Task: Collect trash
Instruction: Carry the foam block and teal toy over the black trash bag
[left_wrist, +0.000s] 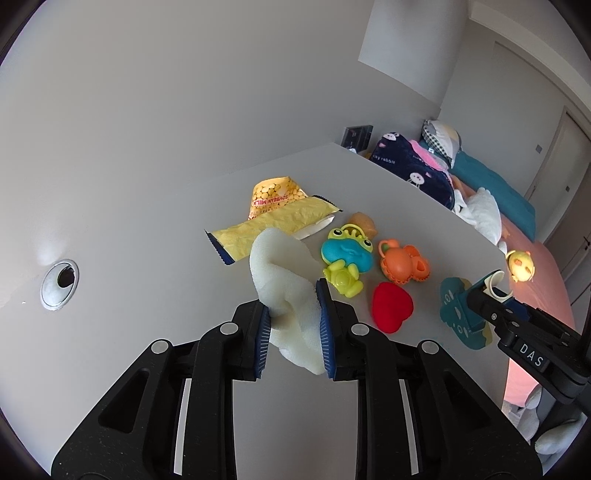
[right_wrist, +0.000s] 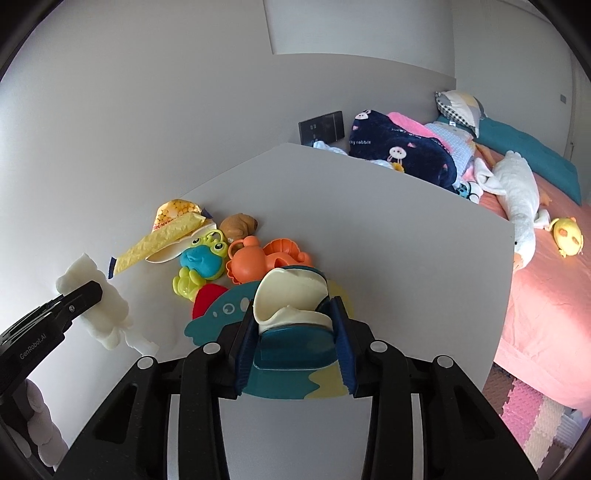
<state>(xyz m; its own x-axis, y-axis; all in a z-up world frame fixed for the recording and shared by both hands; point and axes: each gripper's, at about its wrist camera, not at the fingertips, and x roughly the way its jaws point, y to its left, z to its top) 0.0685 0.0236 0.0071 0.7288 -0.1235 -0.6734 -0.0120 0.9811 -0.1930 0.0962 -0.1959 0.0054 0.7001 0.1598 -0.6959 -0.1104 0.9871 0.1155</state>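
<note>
Spongy white foam (left_wrist: 284, 291), crumpled yellow wrapper (left_wrist: 273, 223), glossy plastic frog (left_wrist: 345, 258)

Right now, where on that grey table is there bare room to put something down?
The far half of the table is bare beyond the orange crab toy, out to its bed-side edge. Also bare is the stretch around the cable hole. It is crowded around the yellow wrapper and frog toy.
</note>
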